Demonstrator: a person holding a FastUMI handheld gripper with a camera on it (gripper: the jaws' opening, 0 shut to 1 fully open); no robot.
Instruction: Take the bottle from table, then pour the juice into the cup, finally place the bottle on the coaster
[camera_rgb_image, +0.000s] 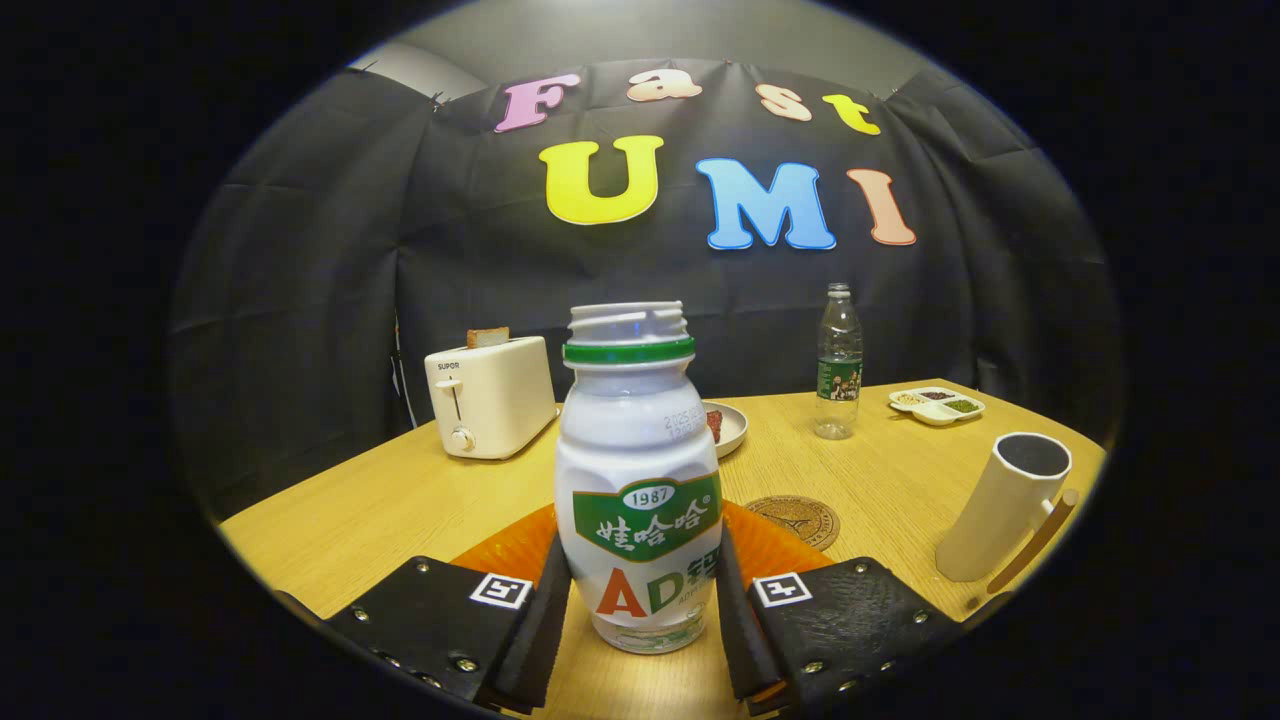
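A white juice bottle (638, 470) with a green neck ring and no cap stands upright between my fingers. My gripper (640, 600) is shut on the bottle, both pads pressing against its lower sides. Its base is at or just above the wooden table (380, 510); I cannot tell which. Behind the bottle lies an orange mat (510, 545). A round brown coaster (795, 520) lies just beyond the right finger. Farther right, near the table's edge, stands a white cup (1005, 505) with a wooden handle; its opening looks dark.
At the back left sits a cream toaster (490, 395) with a slice of bread in it. A small plate (730, 425) shows behind the bottle. A clear water bottle (838, 365) and a divided snack dish (937, 404) stand at the back right.
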